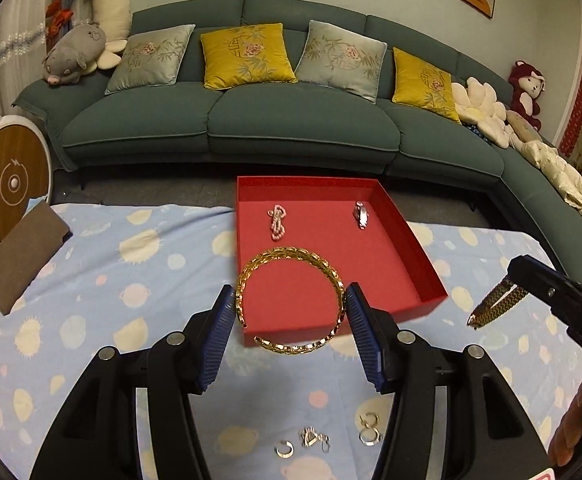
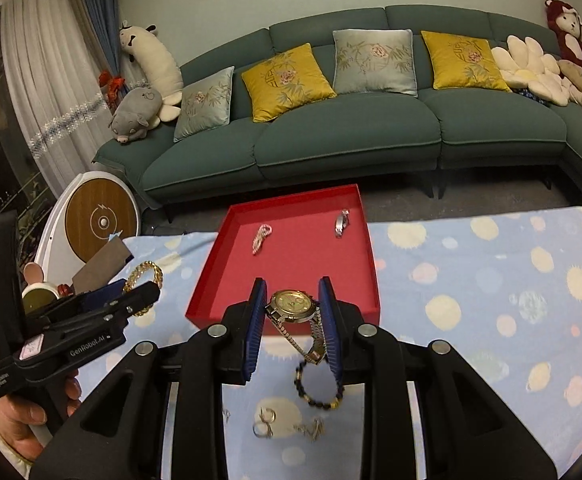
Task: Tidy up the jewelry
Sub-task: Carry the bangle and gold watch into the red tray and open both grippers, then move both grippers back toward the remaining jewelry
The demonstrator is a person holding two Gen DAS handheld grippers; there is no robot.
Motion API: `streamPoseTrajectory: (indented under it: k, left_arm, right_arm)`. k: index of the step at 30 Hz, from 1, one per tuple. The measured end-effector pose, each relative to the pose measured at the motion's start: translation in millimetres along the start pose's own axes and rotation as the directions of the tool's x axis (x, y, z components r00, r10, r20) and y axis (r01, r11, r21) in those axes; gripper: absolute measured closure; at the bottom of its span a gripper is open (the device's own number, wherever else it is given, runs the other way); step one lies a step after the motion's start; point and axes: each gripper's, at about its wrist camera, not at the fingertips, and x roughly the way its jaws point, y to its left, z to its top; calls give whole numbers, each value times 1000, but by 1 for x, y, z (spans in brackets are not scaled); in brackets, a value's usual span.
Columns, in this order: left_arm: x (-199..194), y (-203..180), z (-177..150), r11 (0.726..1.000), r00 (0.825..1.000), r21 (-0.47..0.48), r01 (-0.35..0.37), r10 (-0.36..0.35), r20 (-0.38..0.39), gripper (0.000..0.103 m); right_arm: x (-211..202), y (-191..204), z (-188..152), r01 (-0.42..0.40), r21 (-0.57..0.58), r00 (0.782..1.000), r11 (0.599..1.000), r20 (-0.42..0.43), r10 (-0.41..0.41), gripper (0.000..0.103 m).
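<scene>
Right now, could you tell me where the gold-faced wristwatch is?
The gold-faced wristwatch is clamped in the right gripper, above the red tray's near edge.

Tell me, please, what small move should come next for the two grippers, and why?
Probably carry both forward over the red square tray and lower them. The left gripper holds the gold chain bangle above the tray's near edge, and the right gripper holds the gold-faced wristwatch just short of it. The tray already holds two pieces, with bare floor in front.
</scene>
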Motion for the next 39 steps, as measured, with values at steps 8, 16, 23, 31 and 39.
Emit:
streamPoseTrajectory:
  k: [8, 16, 23, 31, 39]
  left_arm:
    - [80, 17, 29, 997, 999, -75, -15, 11, -51, 49]
    - [136, 21, 27, 997, 993, -63, -46, 39, -107, 49]
    - [154, 15, 24, 996, 991, -11, -86, 84, -103, 48]
    - [132, 6, 20, 992, 991, 14, -126, 126, -53, 35]
    - [49, -3, -1, 991, 991, 23, -132, 132, 3, 34]
  right_arm:
    - [83, -12, 51, -14, 74, 1000, 997, -24, 16, 77]
    - [157, -34, 39, 34, 112, 992, 993, -126, -20, 77]
    - [186, -38, 28, 75, 62, 985, 995, -158, -64, 77]
    - [151, -41, 25, 77, 62, 993, 995, -97, -71, 63]
    - [46, -28, 5, 58, 2, 997, 998, -48, -58, 54]
